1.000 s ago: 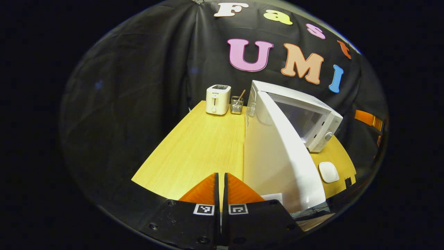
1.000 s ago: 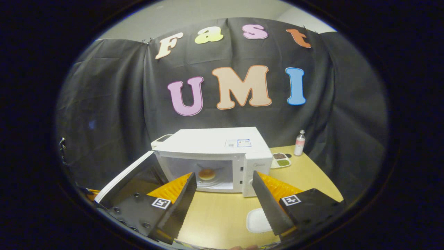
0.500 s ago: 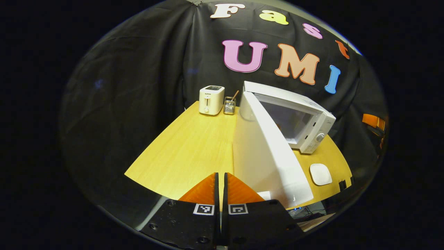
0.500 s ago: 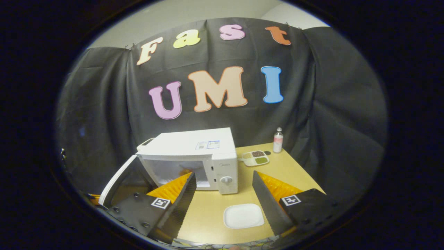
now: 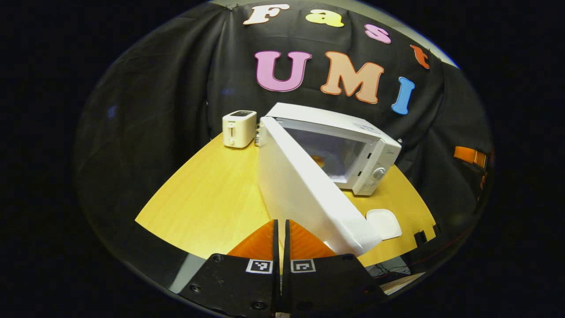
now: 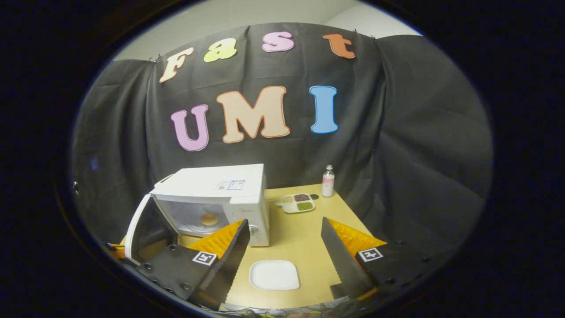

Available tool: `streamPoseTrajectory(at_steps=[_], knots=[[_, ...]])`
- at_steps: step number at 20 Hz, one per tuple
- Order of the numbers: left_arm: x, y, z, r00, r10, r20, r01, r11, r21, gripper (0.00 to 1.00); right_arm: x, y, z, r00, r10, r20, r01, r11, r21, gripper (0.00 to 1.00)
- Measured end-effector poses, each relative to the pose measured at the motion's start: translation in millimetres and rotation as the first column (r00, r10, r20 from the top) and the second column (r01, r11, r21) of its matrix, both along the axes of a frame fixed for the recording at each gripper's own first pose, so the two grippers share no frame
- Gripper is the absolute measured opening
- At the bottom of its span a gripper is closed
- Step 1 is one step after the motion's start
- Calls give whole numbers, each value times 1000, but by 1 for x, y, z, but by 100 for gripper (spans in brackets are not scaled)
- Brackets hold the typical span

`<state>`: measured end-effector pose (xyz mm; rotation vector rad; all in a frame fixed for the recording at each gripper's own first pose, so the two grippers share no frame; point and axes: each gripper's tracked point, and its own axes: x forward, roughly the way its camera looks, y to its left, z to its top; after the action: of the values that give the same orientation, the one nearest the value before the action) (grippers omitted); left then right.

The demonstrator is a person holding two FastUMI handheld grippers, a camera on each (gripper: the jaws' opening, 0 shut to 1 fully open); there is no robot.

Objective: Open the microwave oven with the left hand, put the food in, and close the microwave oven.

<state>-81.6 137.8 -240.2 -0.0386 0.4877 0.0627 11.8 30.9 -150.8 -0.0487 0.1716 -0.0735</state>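
Table ahead of both grippers. Microwave sits ahead-left of right gripper, ahead-right of left gripper; its door hangs open, swung toward left gripper. Food already inside on the turntable, so open + load look done; closing the door is left. Left gripper fingers pressed together, holding nothing; right gripper wide, empty. White plate bare, just ahead betw. right fingers. Microwave top sticker, toaster logo: too small to read.
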Motion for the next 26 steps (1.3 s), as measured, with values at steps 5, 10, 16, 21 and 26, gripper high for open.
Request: streamPoseTrajectory(at_steps=[5, 10, 16, 21, 26], knots=[[25, -41, 3, 999, -46, 18, 46, 999, -3, 1, -4, -36, -1, 999, -31, -8, 31, 1000, -3, 92], [46, -82, 1, 994, -102, 34, 103, 994, -19, 1, -10, -65, -8, 998, -53, -13, 54, 998, 27, 92], [83, -135, 7, 980, -187, 66, 188, 982, -18, 1, -17, -90, -30, 995, -89, -52, 91, 995, 48, 92], [119, -162, 8, 971, -228, 73, 227, 974, 23, 0, -22, -93, -48, 992, -96, -80, 102, 992, 78, 92], [152, -176, 7, 970, -232, 76, 233, 972, -7, 1, -25, -102, -63, 987, -121, -109, 131, 987, 90, 92]])
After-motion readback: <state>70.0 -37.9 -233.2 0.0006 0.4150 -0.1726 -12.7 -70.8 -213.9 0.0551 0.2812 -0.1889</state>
